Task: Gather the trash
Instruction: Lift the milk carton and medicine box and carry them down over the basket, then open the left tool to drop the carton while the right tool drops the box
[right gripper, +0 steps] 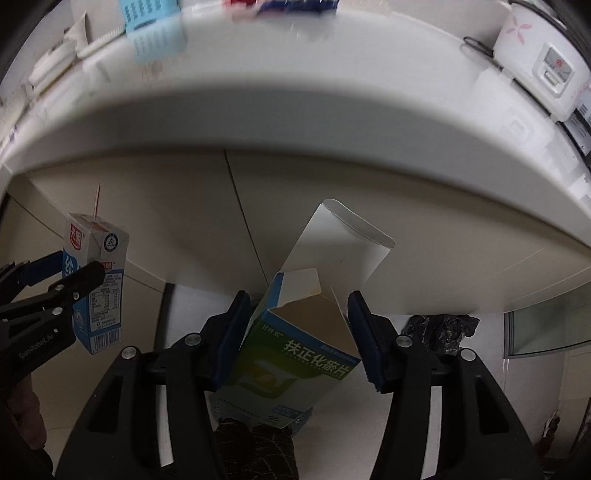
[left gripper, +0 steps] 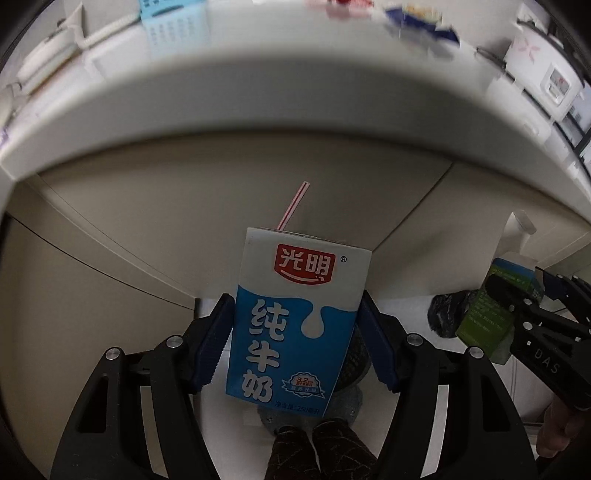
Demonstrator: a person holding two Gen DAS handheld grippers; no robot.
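My left gripper [left gripper: 295,339] is shut on a blue and white milk carton [left gripper: 295,317] with a pink straw [left gripper: 293,205] sticking out of its top. It holds it upright below the counter edge. The carton also shows in the right wrist view [right gripper: 98,280]. My right gripper [right gripper: 295,336] is shut on an opened green, blue and white medicine box [right gripper: 295,354] with its white flap [right gripper: 340,240] raised. That box shows at the right of the left wrist view [left gripper: 491,314]. A black trash bag [right gripper: 441,328] lies below on the floor, also in the left wrist view [left gripper: 448,310].
A white counter [left gripper: 295,96] curves overhead with beige cabinet doors [left gripper: 184,221] under it. On the counter are a light blue basket [left gripper: 173,22], a white phone [left gripper: 48,55] and a white rice cooker [right gripper: 539,59]. The person's patterned slippers [left gripper: 317,450] stand on the floor below.
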